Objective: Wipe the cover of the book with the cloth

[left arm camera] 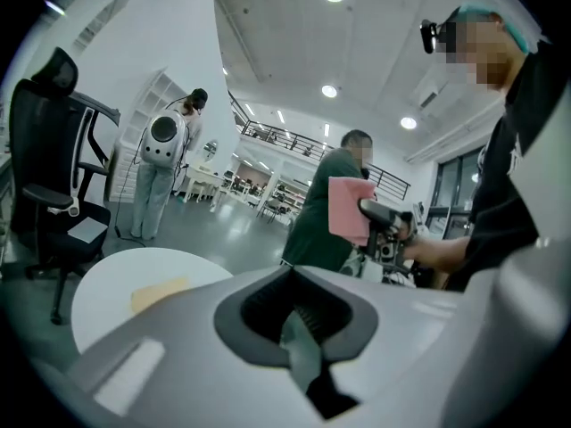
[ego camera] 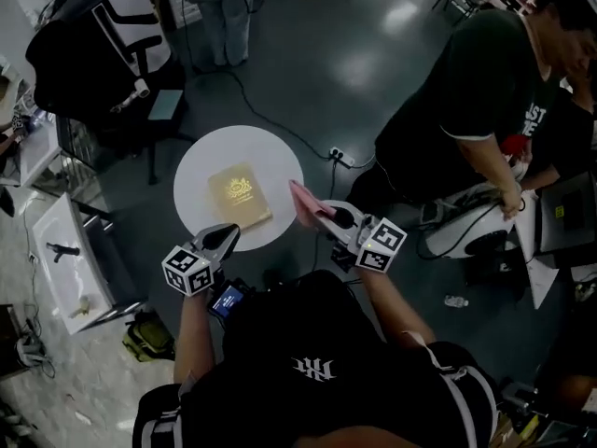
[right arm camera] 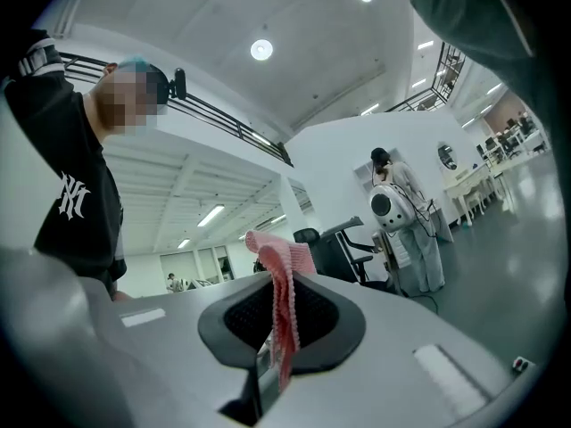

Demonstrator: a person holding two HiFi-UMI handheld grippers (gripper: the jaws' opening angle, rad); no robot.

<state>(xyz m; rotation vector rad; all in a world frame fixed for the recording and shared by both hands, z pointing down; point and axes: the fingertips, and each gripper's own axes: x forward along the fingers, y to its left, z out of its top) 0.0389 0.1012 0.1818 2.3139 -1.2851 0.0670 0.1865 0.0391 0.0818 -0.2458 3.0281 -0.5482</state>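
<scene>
- Over the near rim of the round white table [ego camera: 198,161], both grippers are held forward. The left forearm [ego camera: 189,329] is bare and runs straight up from the body. The right forearm [ego camera: 396,304] is bare too and angles in from the right, elbow bent.
- Claw states?
- On the left gripper [ego camera: 229,234] the jaws are fully together with nothing between them. Its tips sit at the near table edge, aimed up and right toward the book. On the right gripper [ego camera: 326,215] the jaws are clamped on the pink cloth [ego camera: 306,201]. One fold is pinched between the pads and the rest droops over the tips. It aims left at the table's right rim.
- Book position and heading?
- The book [ego camera: 239,196] lies flat, cover up, roughly mid-table, and nothing touches it. Its long axis runs away from the wearer, with the far end skewed a little left. The short near edge faces the left gripper. The cloth is near its right side, held up off the table and clear of the cover.
- Any readable text?
- The tan cover has a gold emblem [ego camera: 241,191], but its lettering is too small to read. The wearer's black T-shirt [right arm camera: 71,194] has a white interlocked "NY". The bystander's dark shirt [ego camera: 466,101] has white chest print, only "ST" legible. The marker cubes [ego camera: 187,271] show black-and-white squares, no text.
</scene>
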